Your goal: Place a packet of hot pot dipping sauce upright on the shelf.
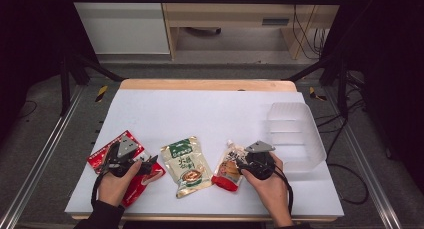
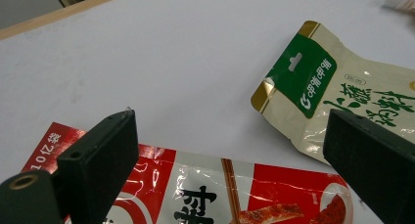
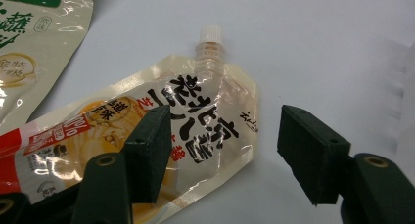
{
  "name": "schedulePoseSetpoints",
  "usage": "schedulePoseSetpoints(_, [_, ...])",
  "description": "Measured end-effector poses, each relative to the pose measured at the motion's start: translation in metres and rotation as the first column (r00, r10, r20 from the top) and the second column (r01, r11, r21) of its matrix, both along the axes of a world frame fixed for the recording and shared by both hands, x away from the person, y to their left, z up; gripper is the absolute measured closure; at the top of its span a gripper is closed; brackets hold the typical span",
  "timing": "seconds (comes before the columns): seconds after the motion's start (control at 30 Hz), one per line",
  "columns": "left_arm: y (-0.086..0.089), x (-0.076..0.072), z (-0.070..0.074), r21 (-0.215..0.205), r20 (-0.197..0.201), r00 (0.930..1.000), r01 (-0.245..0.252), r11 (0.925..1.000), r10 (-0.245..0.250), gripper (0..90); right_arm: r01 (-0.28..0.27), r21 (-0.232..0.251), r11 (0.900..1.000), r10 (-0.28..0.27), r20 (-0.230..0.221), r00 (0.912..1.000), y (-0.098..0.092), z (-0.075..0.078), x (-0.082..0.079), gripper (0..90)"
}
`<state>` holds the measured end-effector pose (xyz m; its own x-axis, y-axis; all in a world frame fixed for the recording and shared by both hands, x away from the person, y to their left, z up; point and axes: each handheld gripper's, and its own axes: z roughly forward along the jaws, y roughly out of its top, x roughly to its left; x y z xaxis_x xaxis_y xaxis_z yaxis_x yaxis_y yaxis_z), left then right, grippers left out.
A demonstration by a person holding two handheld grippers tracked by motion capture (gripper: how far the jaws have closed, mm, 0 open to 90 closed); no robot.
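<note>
The work surface is a white sheet (image 1: pixel 210 114) covering a wooden table (image 1: pixel 207 84), whose bare edge shows along the far side. Beyond the table stand a pale wooden desk (image 1: pixel 172 39) and a grey floor with trailing cables (image 1: pixel 305 34); dark frame rails run along both sides.

Three packets lie in a row near the front edge. The red packet (image 1: pixel 150 174) lies at the left, the green-topped packet (image 1: pixel 186 165) in the middle, and the spouted pouch (image 1: pixel 229 168) at the right, each apart from the next. A clear plastic tub (image 1: pixel 295 134) stands at the right edge of the sheet, near the pouch.

The left gripper (image 1: pixel 150 165) hovers over the red packet (image 2: pixel 215 194). Its jaws stand wide, and in the left gripper view the pads press on nothing.

The right gripper (image 1: pixel 239 164) sits at the pouch's right edge. In the right gripper view its jaws stand apart: one jaw lies over the pouch (image 3: pixel 195 121), the other over bare sheet beside it. The pouch is not gripped.
</note>
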<state>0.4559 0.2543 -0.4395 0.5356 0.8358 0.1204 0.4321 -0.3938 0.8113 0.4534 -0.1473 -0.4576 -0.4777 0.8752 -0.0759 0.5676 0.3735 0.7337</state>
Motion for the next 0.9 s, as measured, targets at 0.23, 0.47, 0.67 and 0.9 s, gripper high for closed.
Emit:
schedulePoseSetpoints(0.23, [0.000, 0.000, 0.000, 0.005, -0.007, 1.0000, 0.001, 1.0000, -0.001, 6.5, -0.004, -0.013, 1.000, 0.004, -0.007, 1.0000, 0.002, -0.001, 0.005, 45.4])
schedulePoseSetpoints(0.47, [-0.002, 0.000, -0.001, 0.011, -0.008, 0.9999, 0.008, 0.9999, -0.008, 6.6, 0.011, -0.027, 1.000, -0.011, -0.016, 0.9998, 0.004, -0.004, 0.017, 51.8])
schedulePoseSetpoints(0.67, [-0.002, 0.001, -0.001, 0.013, -0.007, 0.9999, 0.012, 0.9998, -0.012, 6.7, 0.024, -0.054, 0.998, -0.027, -0.048, 0.9985, 0.004, -0.011, 0.025, 53.2])
schedulePoseSetpoints(0.9, [-0.004, 0.000, -0.001, 0.015, -0.008, 0.9998, 0.015, 0.9998, -0.015, 6.8, 0.044, -0.043, 0.998, -0.047, -0.074, 0.9962, 0.003, -0.014, 0.029, 51.5])
